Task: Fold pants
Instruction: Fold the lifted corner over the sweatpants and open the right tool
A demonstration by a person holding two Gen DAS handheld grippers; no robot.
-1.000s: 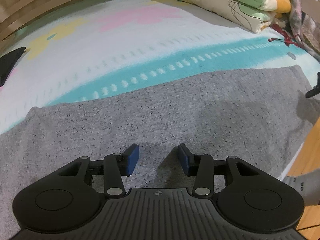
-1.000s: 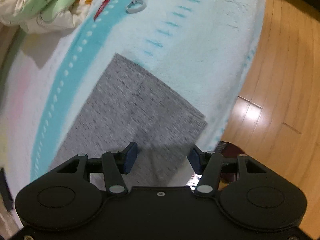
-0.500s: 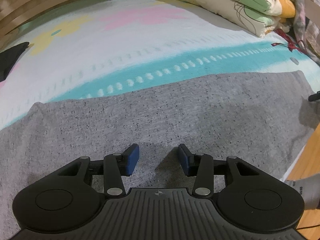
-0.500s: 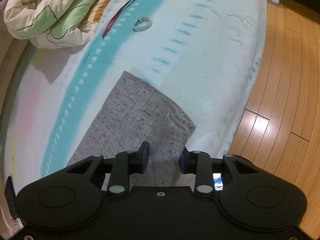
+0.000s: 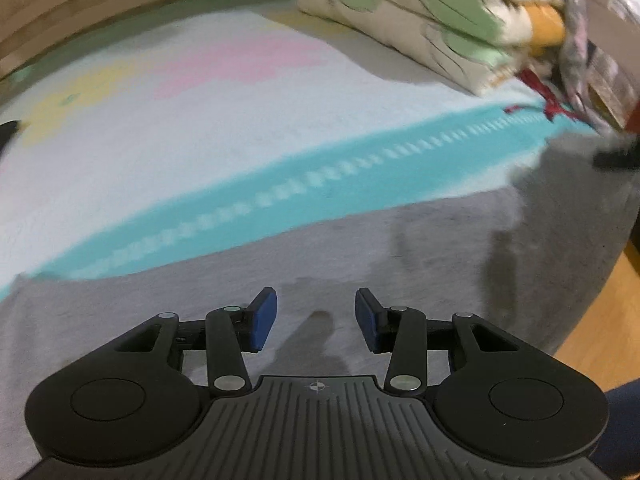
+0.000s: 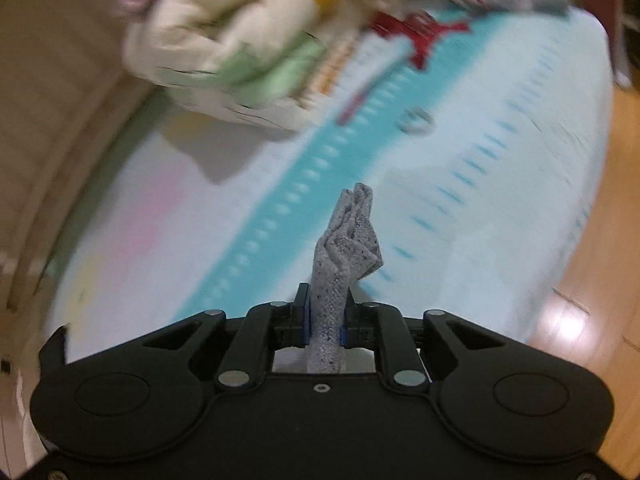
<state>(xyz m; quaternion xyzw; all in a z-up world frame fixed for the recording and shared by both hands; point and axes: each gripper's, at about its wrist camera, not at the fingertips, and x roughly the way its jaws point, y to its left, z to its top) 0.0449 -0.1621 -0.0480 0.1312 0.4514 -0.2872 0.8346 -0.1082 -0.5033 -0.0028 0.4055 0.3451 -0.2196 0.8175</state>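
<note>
On the bed's pastel blanket (image 5: 200,128) the grey pants (image 5: 360,248) lie spread flat. The right gripper (image 6: 323,320) has just been closing, and its jaws now pinch a bunched end of the cloth, which stands up between the pads. The left gripper (image 5: 316,316) hovers over the fabric, jaws partly apart and empty. The knit looks soft, light and limp (it will sag), so hems or corners seem the best hold.

Speckled knit pants (image 5: 360,248) (matt); fleecy blanket (image 5: 200,140); glossy wood floor (image 6: 592,280).
</note>
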